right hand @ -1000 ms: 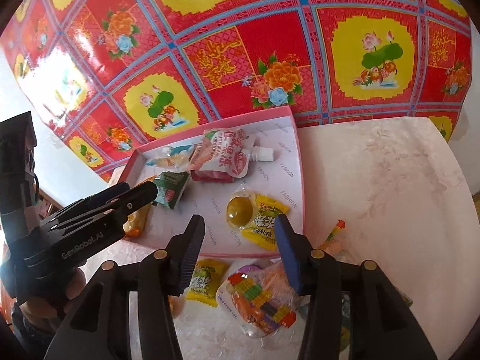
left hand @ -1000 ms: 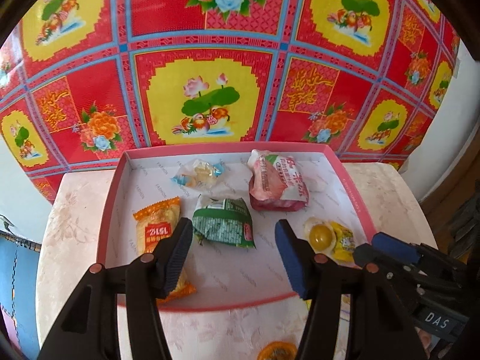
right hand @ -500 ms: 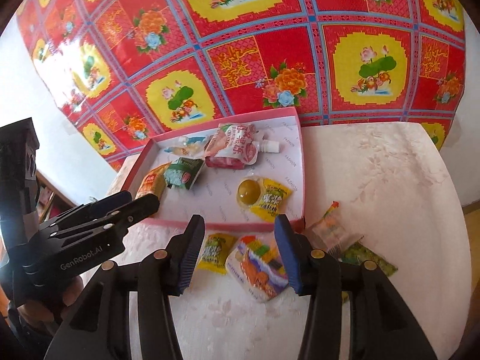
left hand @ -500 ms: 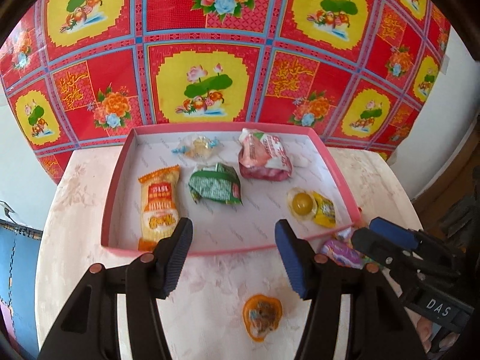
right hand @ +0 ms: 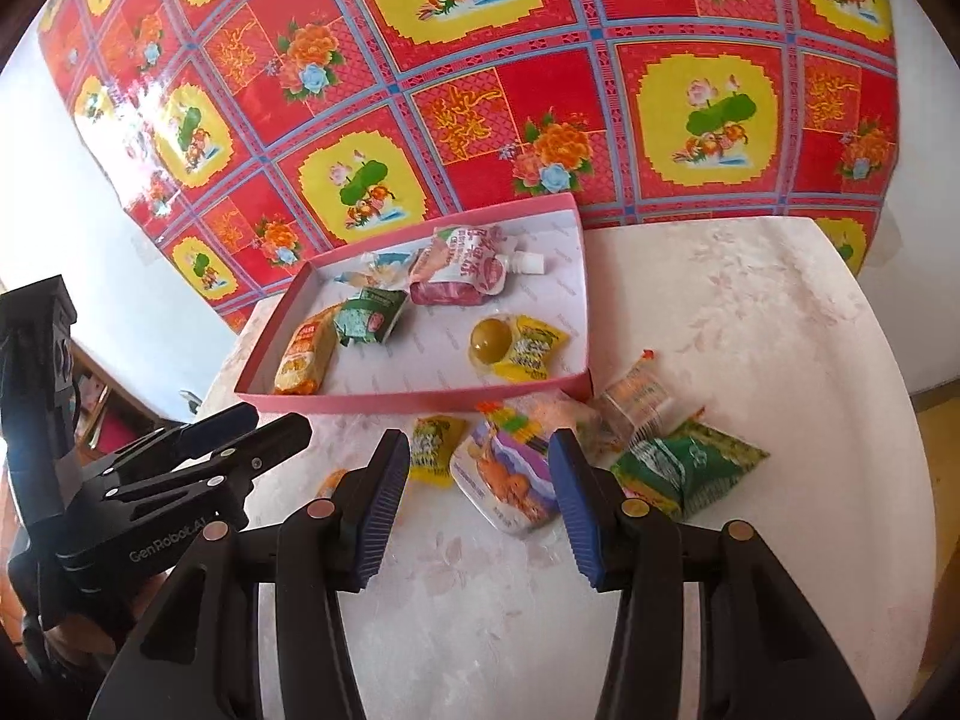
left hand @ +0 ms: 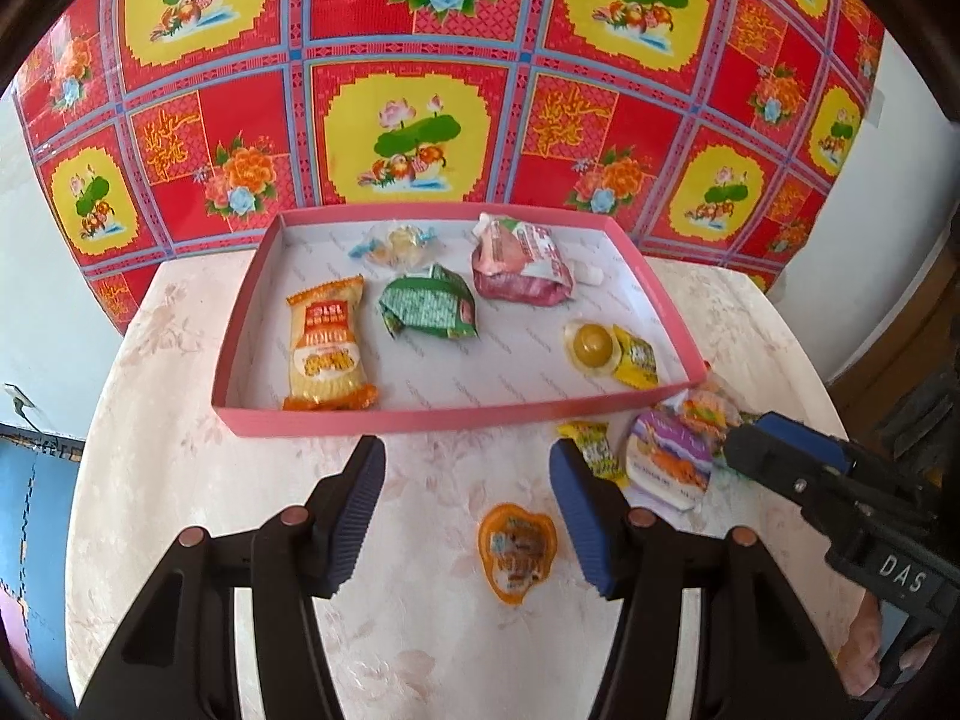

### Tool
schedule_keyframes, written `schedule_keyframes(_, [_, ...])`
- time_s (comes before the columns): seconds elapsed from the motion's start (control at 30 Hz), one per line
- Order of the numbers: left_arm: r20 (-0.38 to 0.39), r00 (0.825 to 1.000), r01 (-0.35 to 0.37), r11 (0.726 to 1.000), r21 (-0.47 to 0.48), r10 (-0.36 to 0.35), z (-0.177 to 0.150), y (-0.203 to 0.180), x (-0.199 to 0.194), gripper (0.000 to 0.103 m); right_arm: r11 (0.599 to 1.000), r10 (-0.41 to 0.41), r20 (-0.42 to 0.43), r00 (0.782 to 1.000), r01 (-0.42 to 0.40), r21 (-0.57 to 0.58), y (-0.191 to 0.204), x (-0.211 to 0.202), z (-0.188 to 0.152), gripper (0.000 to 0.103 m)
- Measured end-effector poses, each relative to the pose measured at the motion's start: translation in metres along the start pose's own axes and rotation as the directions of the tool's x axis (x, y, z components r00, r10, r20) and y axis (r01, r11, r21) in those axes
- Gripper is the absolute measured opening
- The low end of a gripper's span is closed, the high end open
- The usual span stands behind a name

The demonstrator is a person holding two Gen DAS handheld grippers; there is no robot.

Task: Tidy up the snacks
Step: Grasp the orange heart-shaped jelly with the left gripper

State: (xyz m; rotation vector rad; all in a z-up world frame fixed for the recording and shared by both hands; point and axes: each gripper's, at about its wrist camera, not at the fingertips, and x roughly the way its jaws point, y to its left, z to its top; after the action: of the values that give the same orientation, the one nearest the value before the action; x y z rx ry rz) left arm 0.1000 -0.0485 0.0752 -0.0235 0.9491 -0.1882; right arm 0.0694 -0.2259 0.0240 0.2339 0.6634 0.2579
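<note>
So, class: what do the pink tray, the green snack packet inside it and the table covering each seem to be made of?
Pink tray: probably cardboard, matte; thin straight walls, printed white lining.
Green snack packet: likely plastic or foil film, slightly glossy; creased, crimped ends.
Table covering: possibly vinyl or cloth, pale with a faint floral print; the look leaves it open.

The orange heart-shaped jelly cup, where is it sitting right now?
In the left wrist view the orange heart-shaped jelly cup lies on the table, outside and in front of the pink tray, low between the open left tool's fingers, nearer the right one.
</note>
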Motion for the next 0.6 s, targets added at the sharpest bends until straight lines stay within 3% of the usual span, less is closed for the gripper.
schedule_keyframes(0.6, [-0.068,0.998,-0.007,1.000,0.014,0.008,-0.026,-0.008,0.011,0.060,1.000,0.001,-0.029,1.000,-0.001,-0.027,-0.006,-0.004,-0.020,0.050])
